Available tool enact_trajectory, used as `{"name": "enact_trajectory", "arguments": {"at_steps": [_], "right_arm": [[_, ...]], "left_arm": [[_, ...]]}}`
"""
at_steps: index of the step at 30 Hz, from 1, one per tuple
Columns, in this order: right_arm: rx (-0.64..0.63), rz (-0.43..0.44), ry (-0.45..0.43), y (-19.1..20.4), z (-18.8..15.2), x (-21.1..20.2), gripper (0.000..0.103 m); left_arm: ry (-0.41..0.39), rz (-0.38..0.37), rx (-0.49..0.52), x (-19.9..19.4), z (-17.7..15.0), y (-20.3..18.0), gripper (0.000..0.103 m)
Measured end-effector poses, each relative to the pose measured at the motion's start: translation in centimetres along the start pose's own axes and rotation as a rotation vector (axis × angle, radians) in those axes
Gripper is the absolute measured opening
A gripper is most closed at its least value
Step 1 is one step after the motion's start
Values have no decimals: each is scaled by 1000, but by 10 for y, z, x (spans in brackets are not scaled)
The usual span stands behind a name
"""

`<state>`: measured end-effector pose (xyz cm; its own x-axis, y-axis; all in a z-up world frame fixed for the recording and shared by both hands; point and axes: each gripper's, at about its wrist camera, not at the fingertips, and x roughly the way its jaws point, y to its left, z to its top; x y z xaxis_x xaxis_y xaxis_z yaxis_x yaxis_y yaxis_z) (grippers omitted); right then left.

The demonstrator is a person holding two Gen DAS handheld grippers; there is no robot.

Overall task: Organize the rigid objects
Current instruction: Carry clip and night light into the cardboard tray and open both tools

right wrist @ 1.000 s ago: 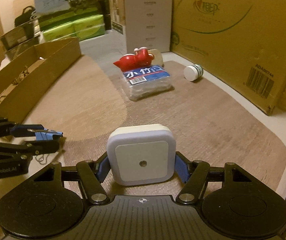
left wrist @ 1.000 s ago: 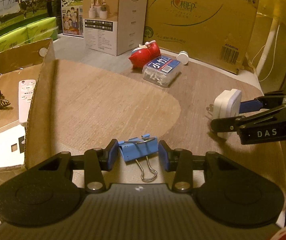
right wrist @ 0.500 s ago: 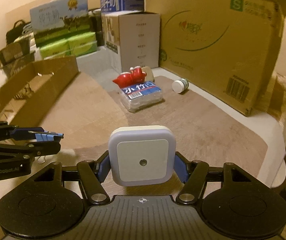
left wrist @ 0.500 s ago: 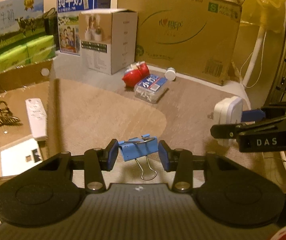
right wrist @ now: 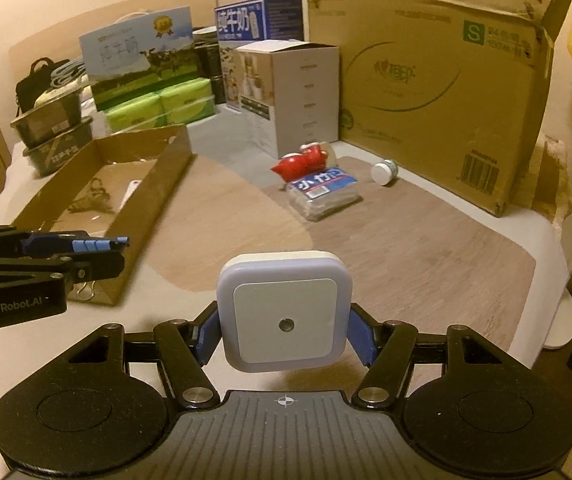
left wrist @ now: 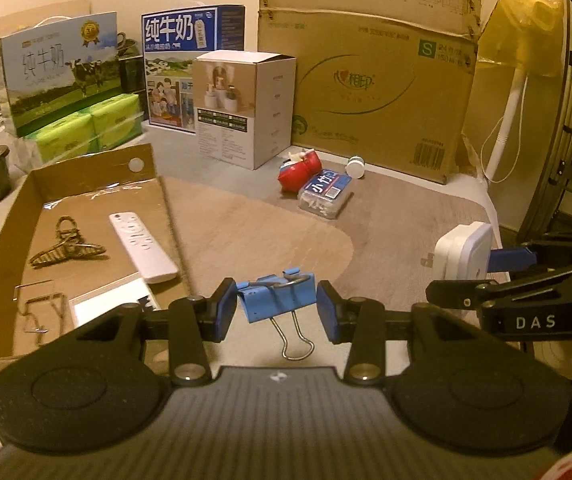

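So roughly halfway, I'd say. Nearest the camera, the left gripper (left wrist: 277, 310) is clamped on a blue binder clip (left wrist: 275, 298), held up off the table with its wire handle dangling. The right gripper (right wrist: 283, 338) is pinched around a white plug-in night light (right wrist: 283, 312), also lifted clear. Both look like they're headed for the cardboard tray (left wrist: 3, 236) on the left, but neither is over it yet.

Inside the tray there's already a striped hair claw (left wrist: 65, 246), a white remote (left wrist: 141, 246), some wire clip thing (left wrist: 39, 310) and a white card (left wrist: 113, 300) at the near end, so that part's done.

Further out on the mat, still waiting: a clear box with a blue label (left wrist: 326, 196), a red thing (left wrist: 300, 168) touching it just behind, and a small white-capped bottle (left wrist: 356, 167) lying near the big carton. So two in hand, three left, I reckon.
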<state>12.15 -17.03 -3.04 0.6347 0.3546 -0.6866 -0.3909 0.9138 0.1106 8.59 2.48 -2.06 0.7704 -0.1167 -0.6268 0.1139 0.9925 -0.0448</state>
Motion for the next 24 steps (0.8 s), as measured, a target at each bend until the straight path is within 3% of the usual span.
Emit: {"name": "enact_trajectory", "arguments": {"at_steps": [10,24], "right_arm": [[-48,38,-17,41,9,-7,65],[-144,124,-37,100,39,16,65]], "left_arm": [[-4,36,-13,-30,-1,34,39],[-15,135,-42,-49,4,104,40]]}}
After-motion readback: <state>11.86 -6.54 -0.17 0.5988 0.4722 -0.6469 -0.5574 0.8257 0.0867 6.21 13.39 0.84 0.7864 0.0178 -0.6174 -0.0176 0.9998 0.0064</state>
